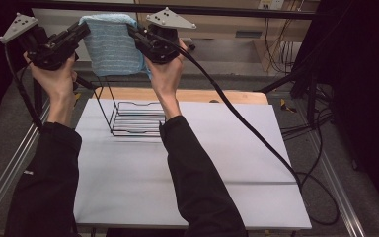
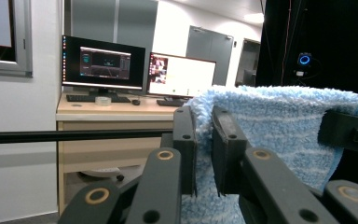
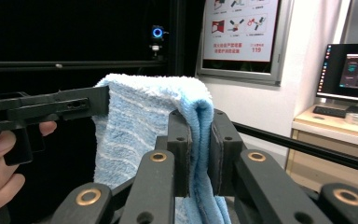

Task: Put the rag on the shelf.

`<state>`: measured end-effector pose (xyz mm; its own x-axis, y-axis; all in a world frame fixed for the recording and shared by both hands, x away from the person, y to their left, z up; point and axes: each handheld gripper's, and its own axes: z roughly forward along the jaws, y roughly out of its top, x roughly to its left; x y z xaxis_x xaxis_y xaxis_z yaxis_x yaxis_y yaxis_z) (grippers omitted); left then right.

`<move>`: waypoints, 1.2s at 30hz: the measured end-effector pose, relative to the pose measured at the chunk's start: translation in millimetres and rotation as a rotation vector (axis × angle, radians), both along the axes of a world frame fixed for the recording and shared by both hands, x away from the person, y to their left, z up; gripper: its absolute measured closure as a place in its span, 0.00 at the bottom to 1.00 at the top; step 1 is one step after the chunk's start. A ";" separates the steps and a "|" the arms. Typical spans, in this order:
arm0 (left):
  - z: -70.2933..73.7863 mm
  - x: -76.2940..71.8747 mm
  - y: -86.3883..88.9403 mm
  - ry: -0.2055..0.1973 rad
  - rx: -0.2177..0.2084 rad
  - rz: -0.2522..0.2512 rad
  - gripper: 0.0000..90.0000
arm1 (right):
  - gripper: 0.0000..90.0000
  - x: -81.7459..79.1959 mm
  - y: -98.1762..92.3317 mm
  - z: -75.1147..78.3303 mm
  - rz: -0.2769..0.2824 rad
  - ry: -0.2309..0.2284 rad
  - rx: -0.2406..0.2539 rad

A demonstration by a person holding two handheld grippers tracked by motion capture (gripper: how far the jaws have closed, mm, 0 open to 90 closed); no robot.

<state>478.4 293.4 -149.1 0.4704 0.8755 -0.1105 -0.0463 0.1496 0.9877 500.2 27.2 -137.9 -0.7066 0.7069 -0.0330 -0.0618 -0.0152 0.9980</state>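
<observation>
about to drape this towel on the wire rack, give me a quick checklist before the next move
1. Left gripper shut on the blue towel: ok.
2. Right gripper shut on the towel's other top corner: ok.
3. Towel held up, hanging between both grippers: ok.
4. Wire rack upright on the table, below the towel: ok.
5. Towel bottom edge clears the rack top: cannot tell.

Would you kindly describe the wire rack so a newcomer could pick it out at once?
On the white table, look to the far left part, just before the wooden strip. The wire rack stands there below the blue towel: thin black rods forming an open frame, the table's one see-through thing.
</observation>
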 end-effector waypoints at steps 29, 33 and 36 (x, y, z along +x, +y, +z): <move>-42.8 28.9 -3.7 0.107 0.062 -0.023 0.90 | 0.90 25.2 -3.2 -42.0 -0.044 0.089 -0.075; -50.3 27.5 -3.6 0.117 0.081 -0.031 0.90 | 0.90 25.7 -5.9 -51.6 -0.034 0.105 -0.072; -56.4 25.1 -2.6 0.119 0.092 -0.044 0.90 | 0.90 24.3 -8.0 -57.9 -0.022 0.111 -0.070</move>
